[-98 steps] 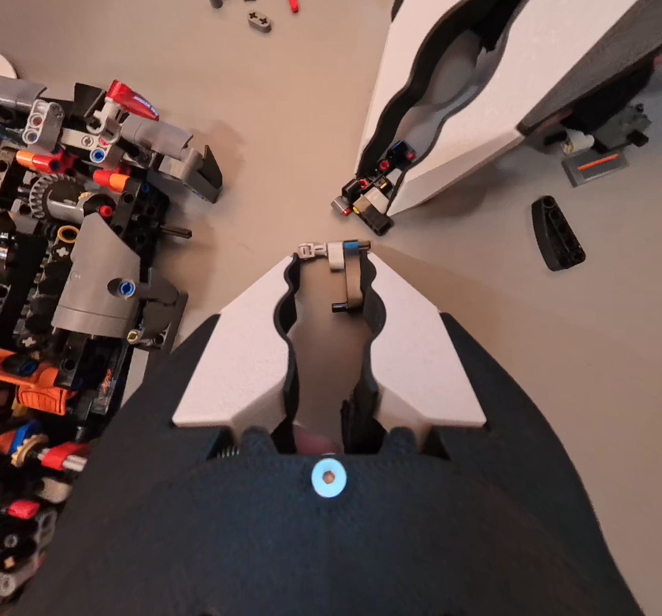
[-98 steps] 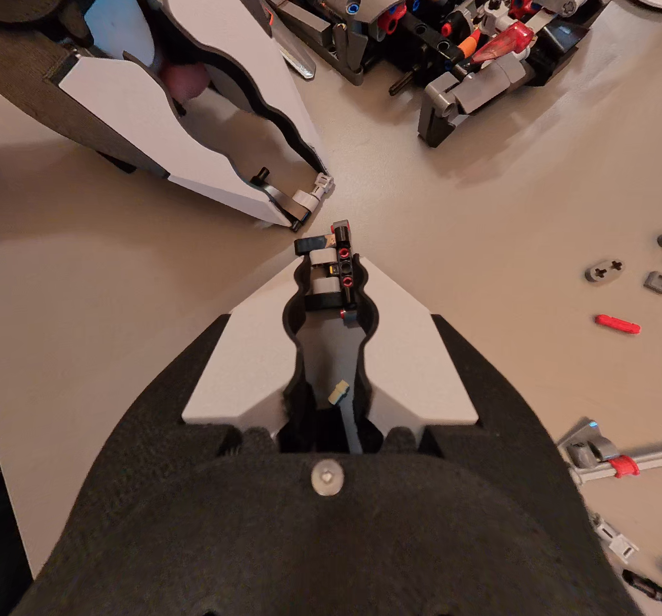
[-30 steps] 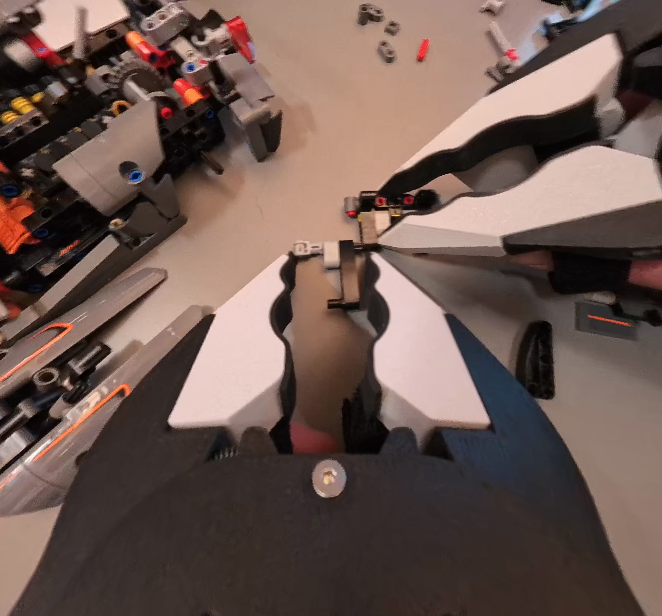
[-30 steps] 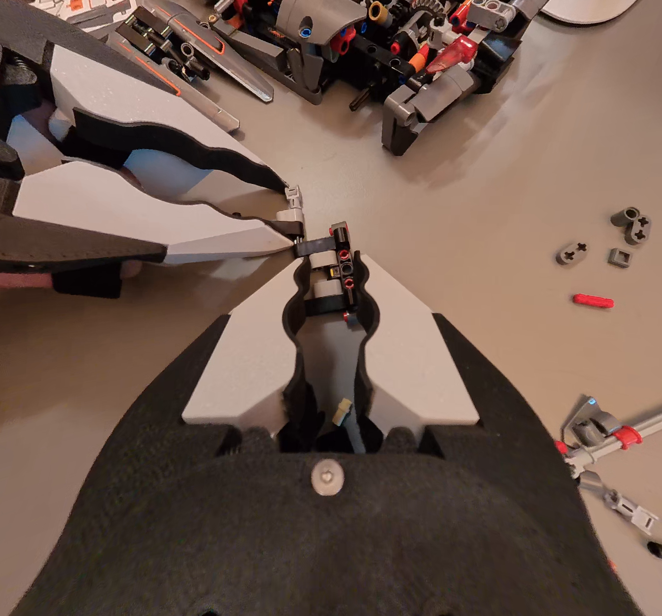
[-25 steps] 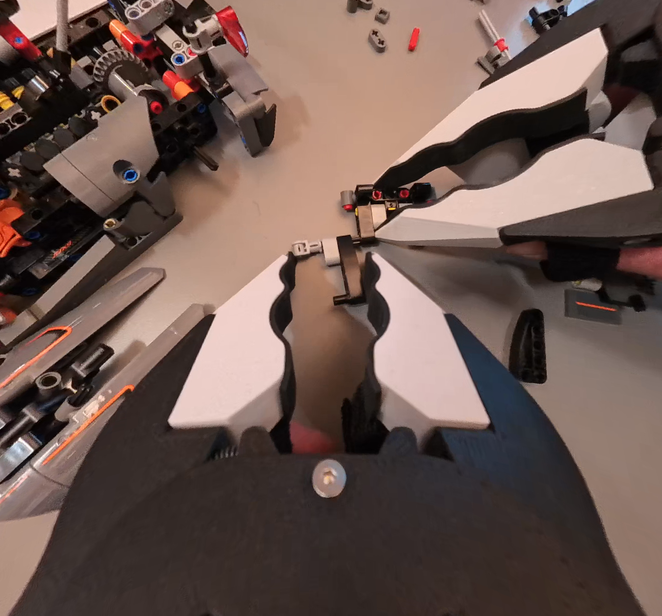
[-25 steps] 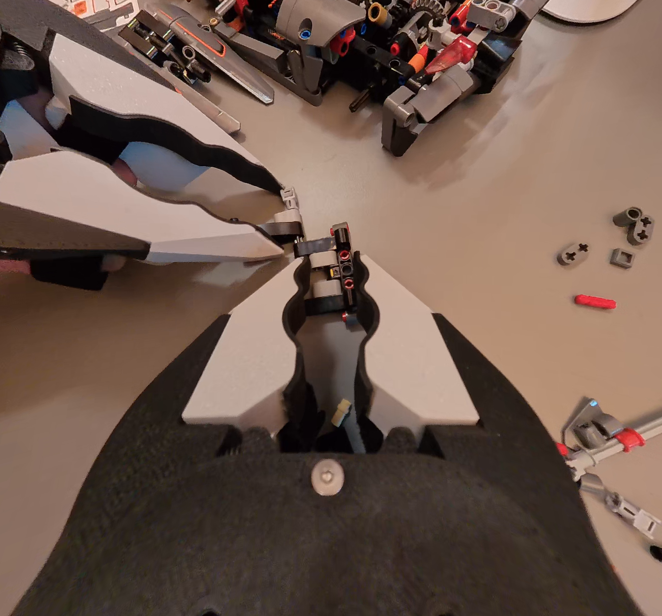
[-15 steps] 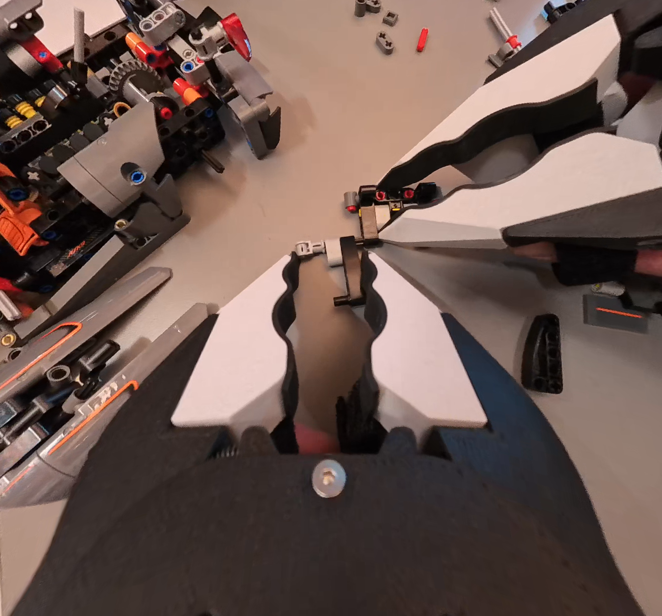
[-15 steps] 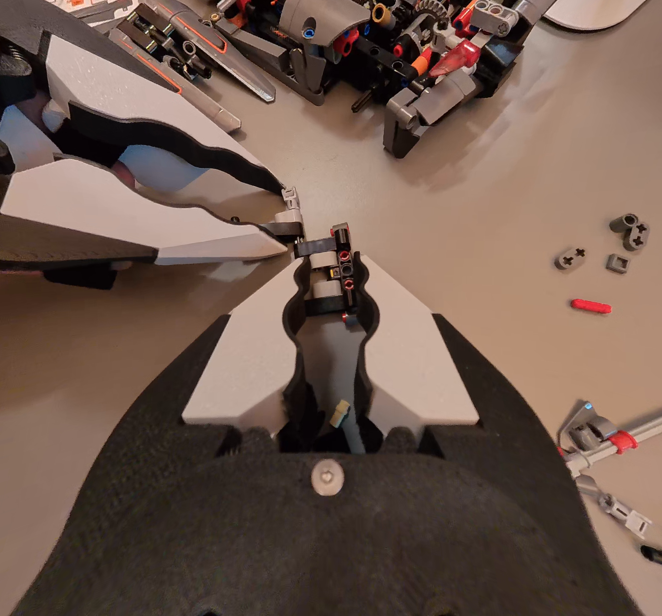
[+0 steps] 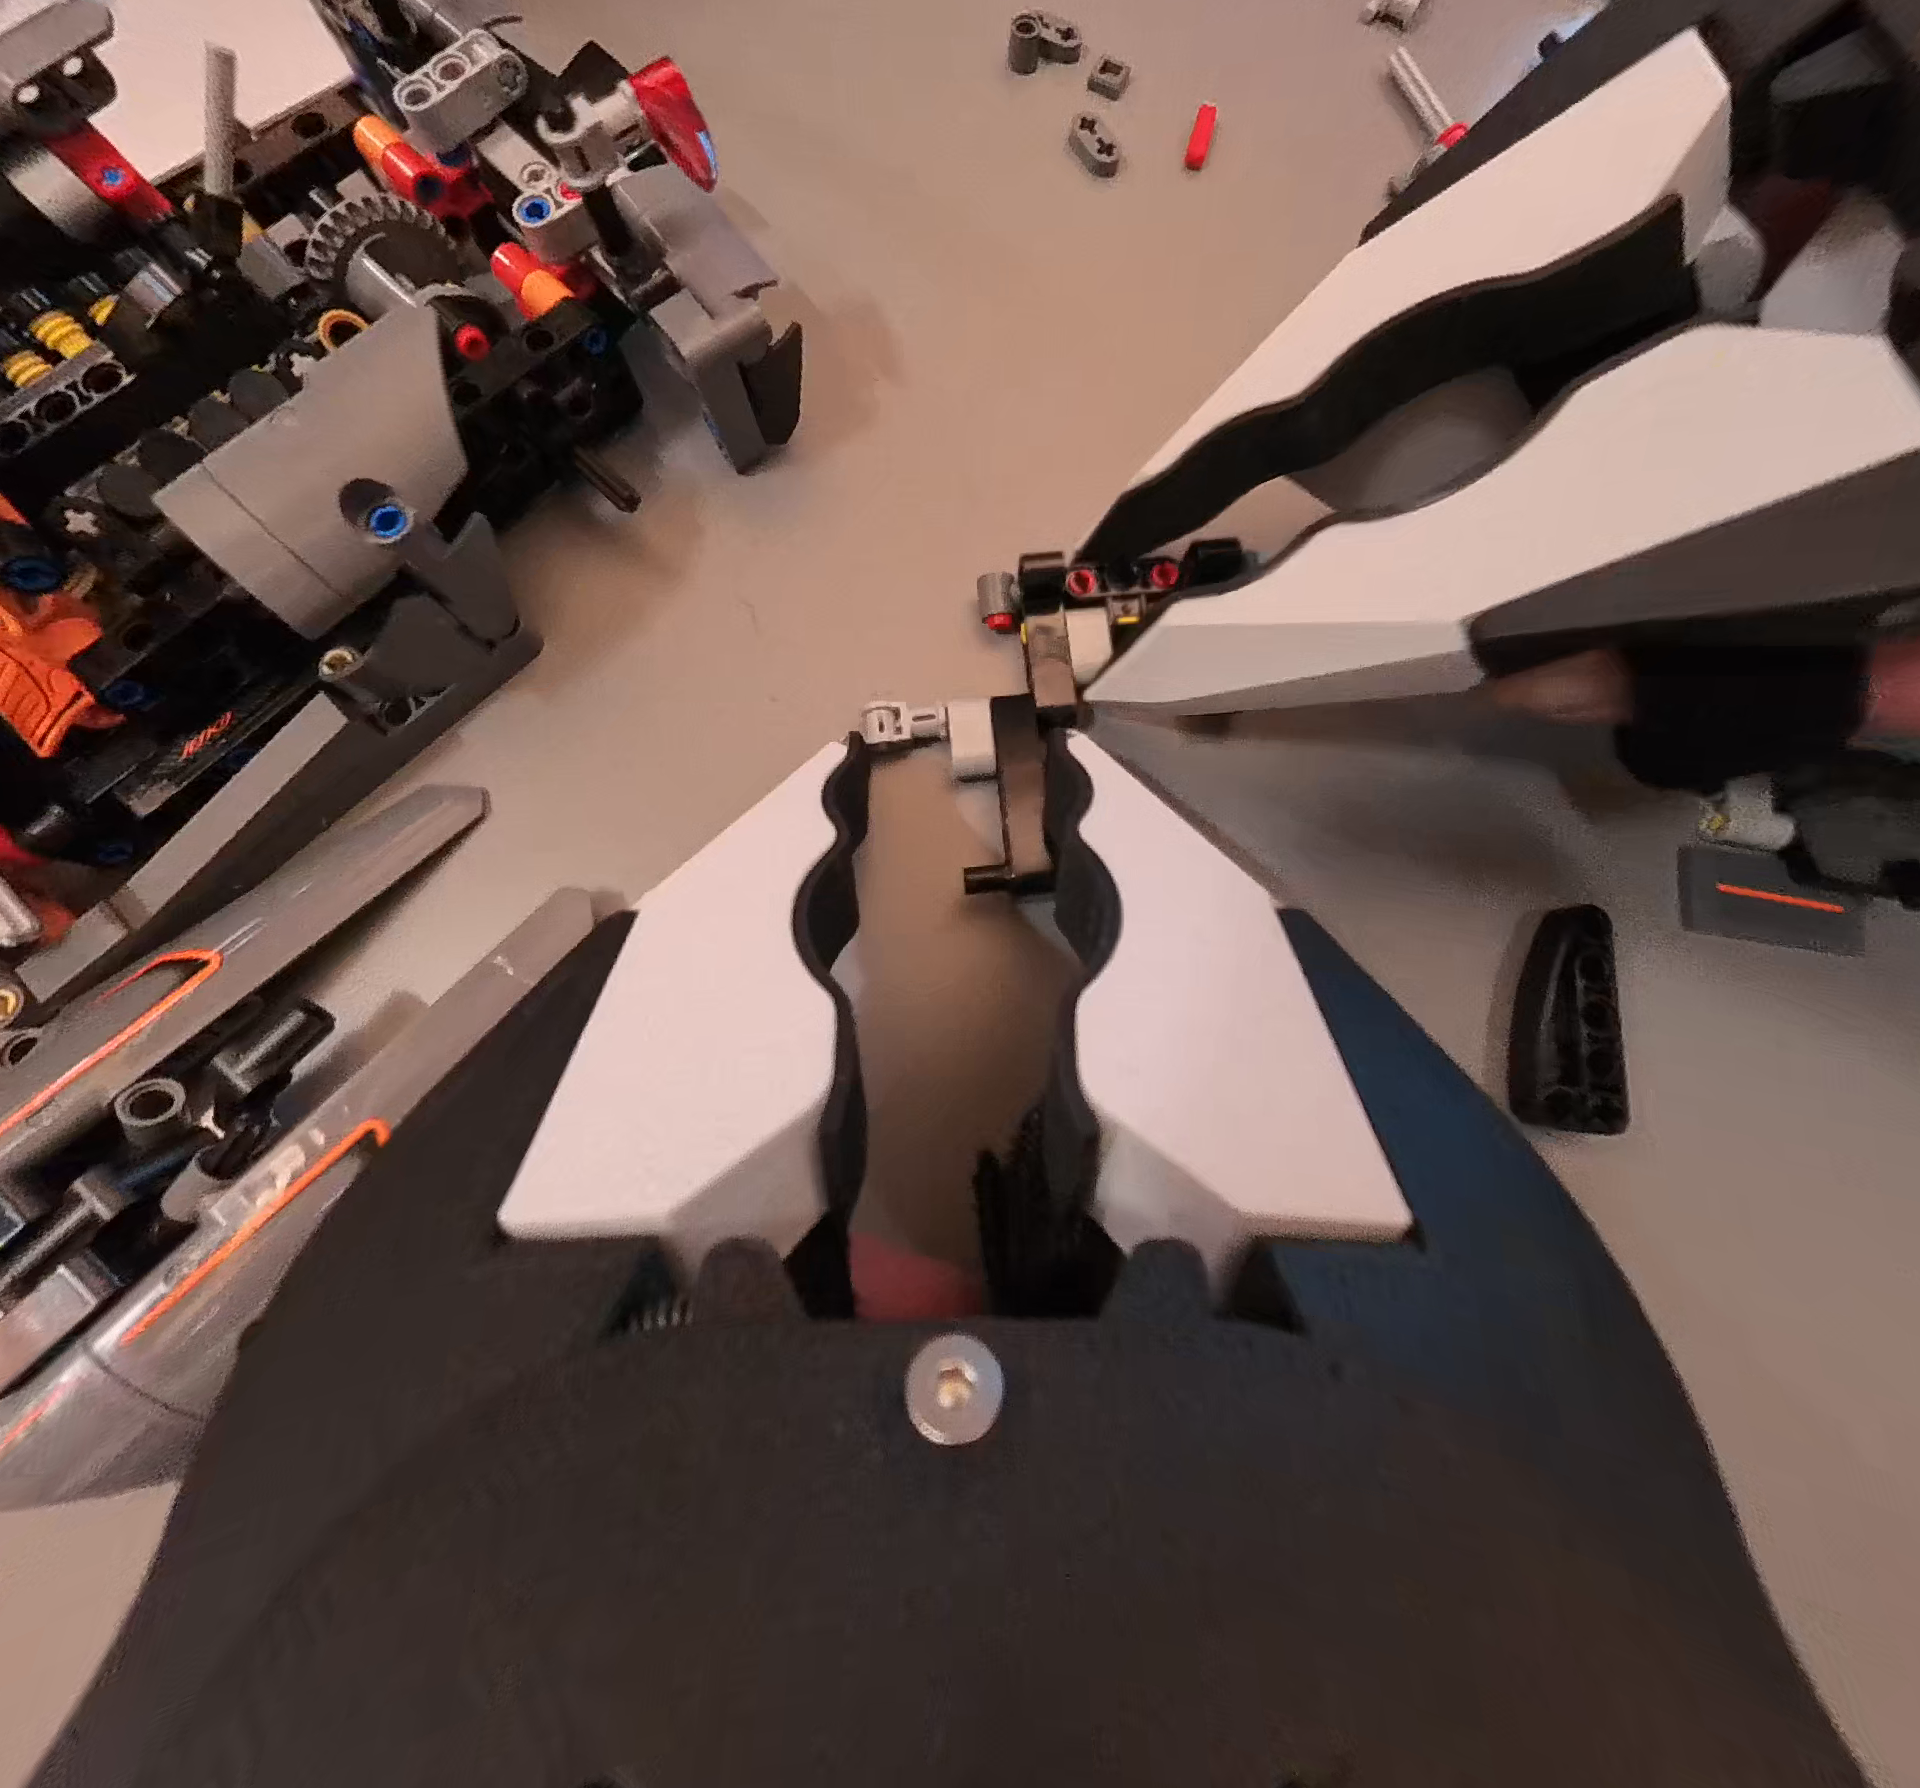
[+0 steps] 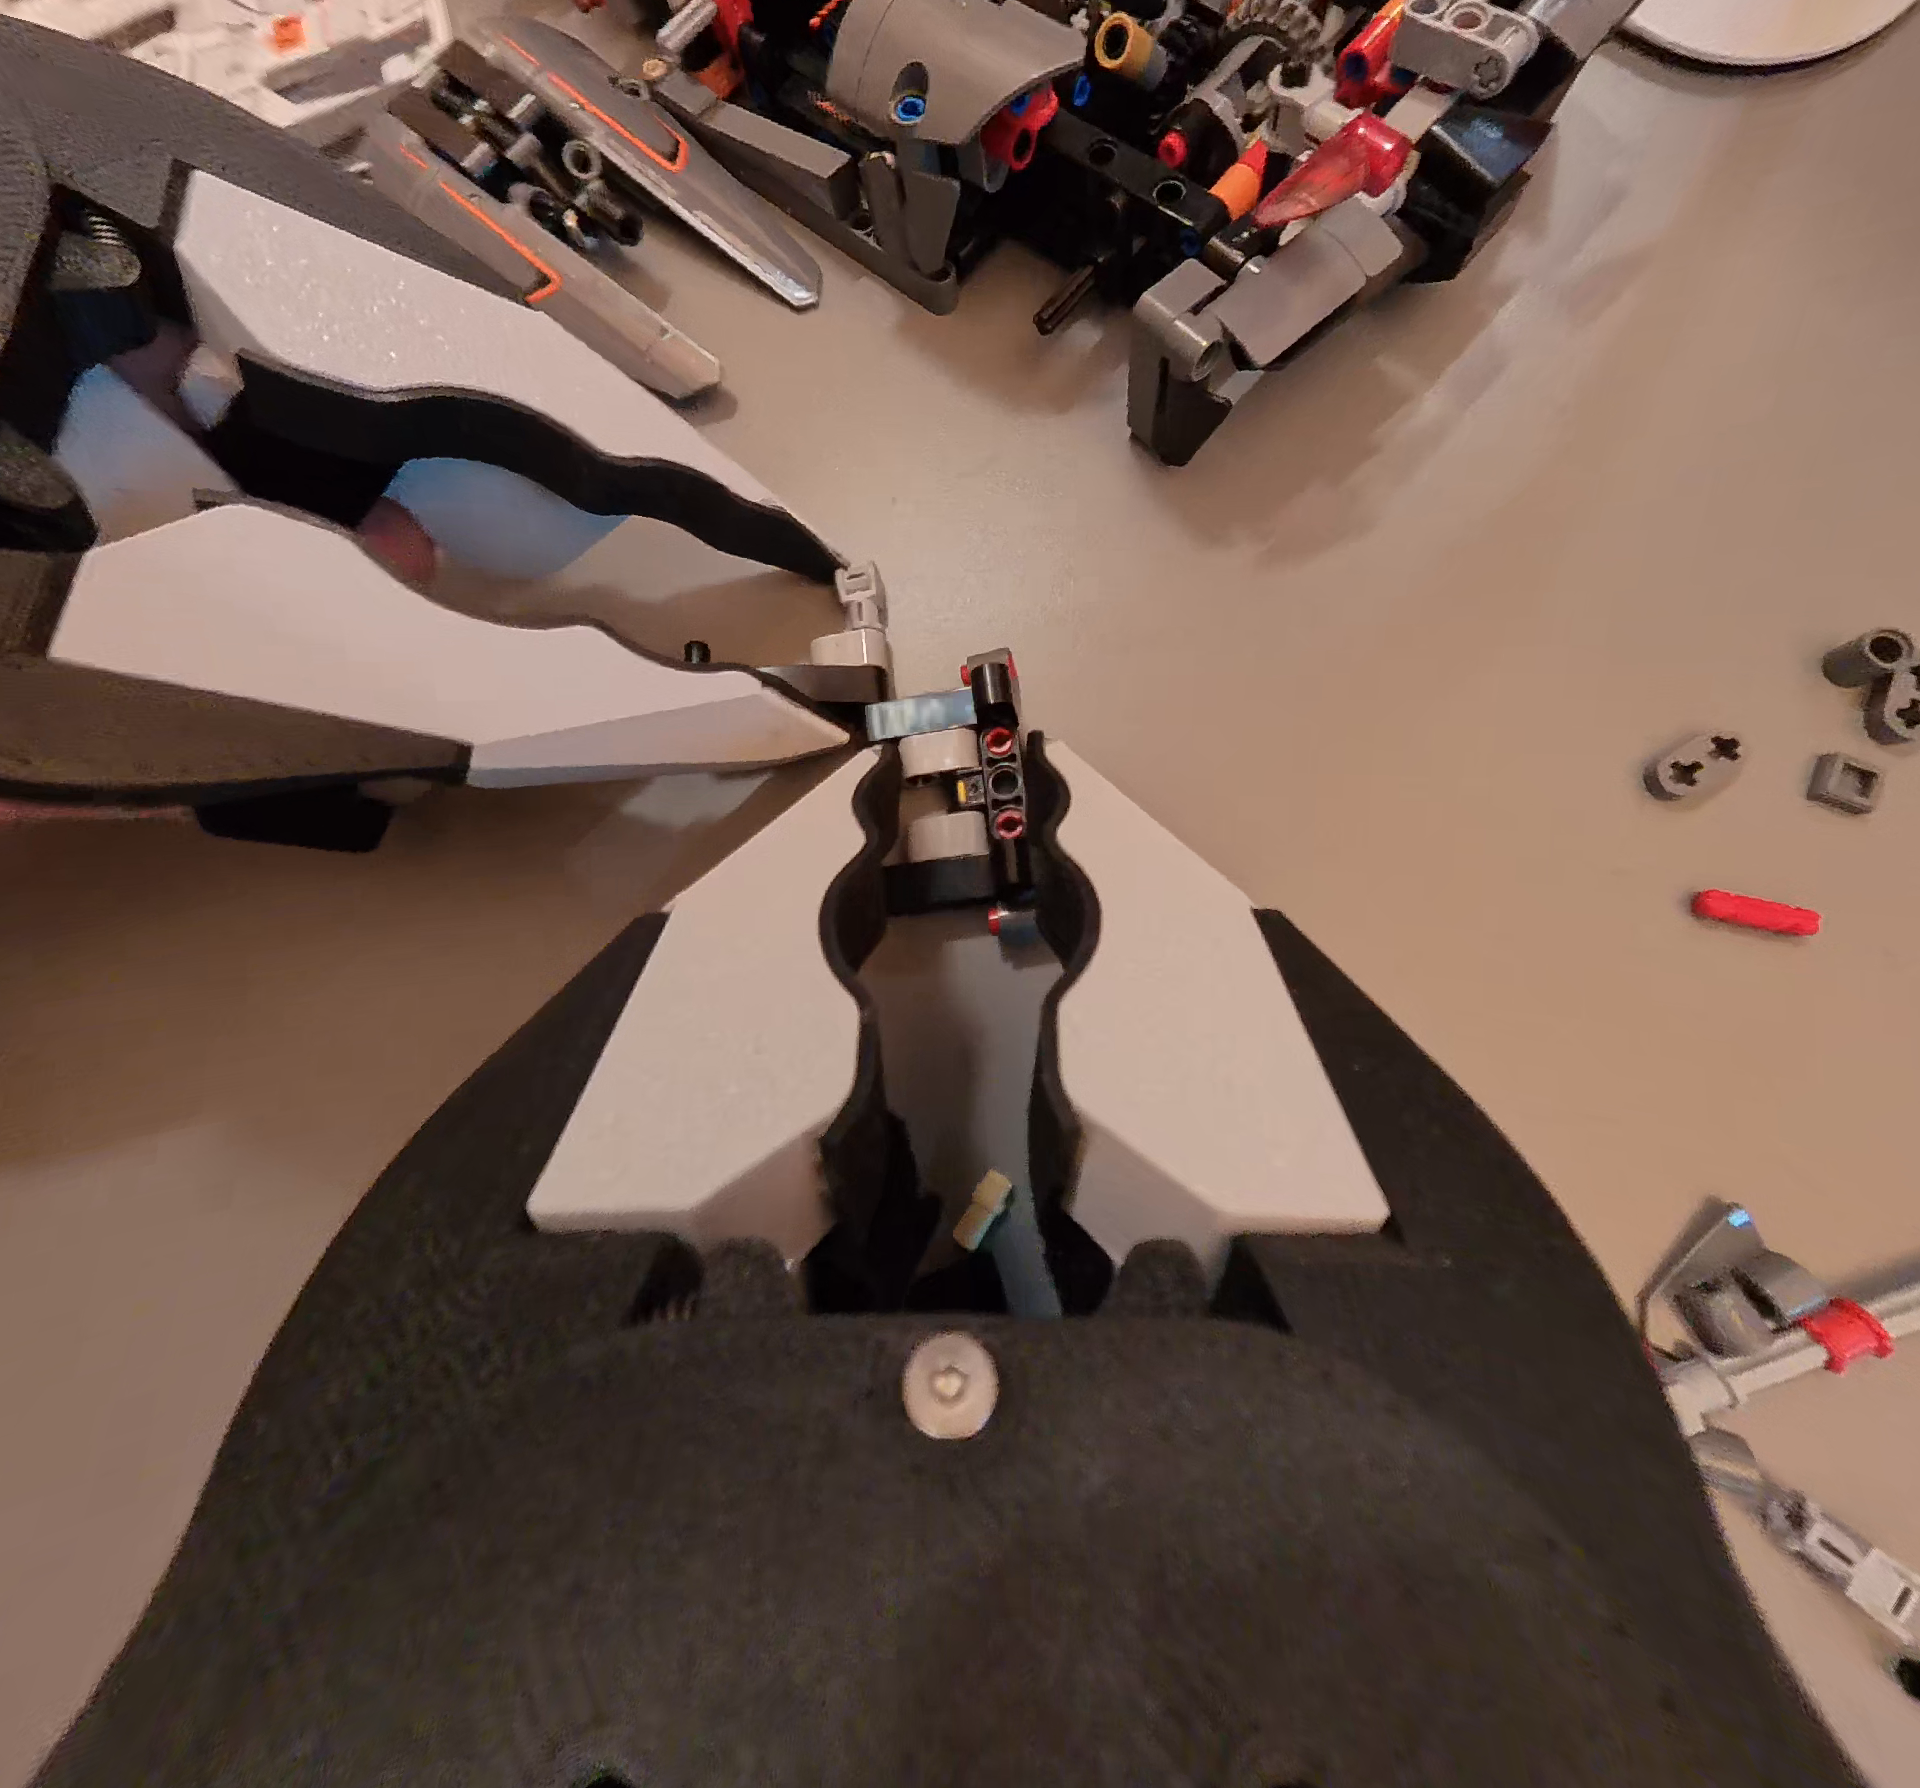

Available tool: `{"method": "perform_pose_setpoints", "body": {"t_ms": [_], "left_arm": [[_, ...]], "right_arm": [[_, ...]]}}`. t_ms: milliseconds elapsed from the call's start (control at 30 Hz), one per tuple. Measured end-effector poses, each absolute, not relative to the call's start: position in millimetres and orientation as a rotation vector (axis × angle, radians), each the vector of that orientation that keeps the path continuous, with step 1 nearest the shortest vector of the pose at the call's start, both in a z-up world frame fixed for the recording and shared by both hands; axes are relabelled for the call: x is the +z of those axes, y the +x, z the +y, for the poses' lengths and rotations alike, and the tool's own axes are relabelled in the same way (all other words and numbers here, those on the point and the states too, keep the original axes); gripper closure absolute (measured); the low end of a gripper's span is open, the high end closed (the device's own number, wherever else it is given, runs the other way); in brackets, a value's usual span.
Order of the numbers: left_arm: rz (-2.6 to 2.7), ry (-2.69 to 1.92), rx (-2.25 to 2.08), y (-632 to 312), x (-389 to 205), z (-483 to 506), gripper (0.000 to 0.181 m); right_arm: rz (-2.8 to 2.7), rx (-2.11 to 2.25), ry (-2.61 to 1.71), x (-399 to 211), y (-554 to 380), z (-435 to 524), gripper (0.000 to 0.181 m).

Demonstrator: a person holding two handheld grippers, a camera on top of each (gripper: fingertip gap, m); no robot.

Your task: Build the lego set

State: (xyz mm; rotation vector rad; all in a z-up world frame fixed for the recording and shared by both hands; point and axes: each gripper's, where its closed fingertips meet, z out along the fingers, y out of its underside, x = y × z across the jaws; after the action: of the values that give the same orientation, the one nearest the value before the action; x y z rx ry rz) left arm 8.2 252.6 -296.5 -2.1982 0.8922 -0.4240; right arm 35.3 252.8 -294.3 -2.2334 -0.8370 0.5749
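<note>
My left gripper (image 9: 951, 751) is shut on a small black lever piece with a light grey connector (image 9: 1013, 782); it also shows in the right wrist view (image 10: 847, 642). My right gripper (image 10: 961, 772) is shut on a small black beam sub-assembly with red pins and grey bushes (image 10: 982, 782), which shows in the left wrist view too (image 9: 1081, 595). The two held pieces touch tip to tip above the table. The large part-built car model (image 9: 312, 408) stands at the left; in the right wrist view it (image 10: 1091, 76) stands at the top.
Grey body panels with orange lines (image 9: 208, 1032) lie at lower left. A black curved panel (image 9: 1569, 1021) and a dark tile with an orange line (image 9: 1766, 902) lie at right. Small grey connectors (image 10: 1694, 762) and a red pin (image 10: 1756, 912) lie loose. A grey axle assembly (image 10: 1766, 1323) lies at lower right.
The two grippers came together from apart. In the last second they have held nearly still, the held pieces touching at the tips.
</note>
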Motion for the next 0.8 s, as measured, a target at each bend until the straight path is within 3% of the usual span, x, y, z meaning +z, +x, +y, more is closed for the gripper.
{"method": "perform_pose_setpoints", "body": {"t_ms": [100,300,600,800], "left_arm": [[0.938,-2.192,-0.480,9,-295,250,0.146],[1.025,-2.182,-0.510,1,-294,241,0.129],[1.083,-2.153,-0.498,-2,-296,229,0.142],[1.123,-2.157,-0.659,9,-289,201,0.136]], "right_arm": [[-0.854,0.596,-2.241,-292,44,252,0.150],[-0.938,0.664,-2.204,-279,51,238,0.150],[-1.052,0.634,-2.183,-275,58,227,0.142],[-1.059,0.613,-2.188,-269,70,222,0.141]]}}
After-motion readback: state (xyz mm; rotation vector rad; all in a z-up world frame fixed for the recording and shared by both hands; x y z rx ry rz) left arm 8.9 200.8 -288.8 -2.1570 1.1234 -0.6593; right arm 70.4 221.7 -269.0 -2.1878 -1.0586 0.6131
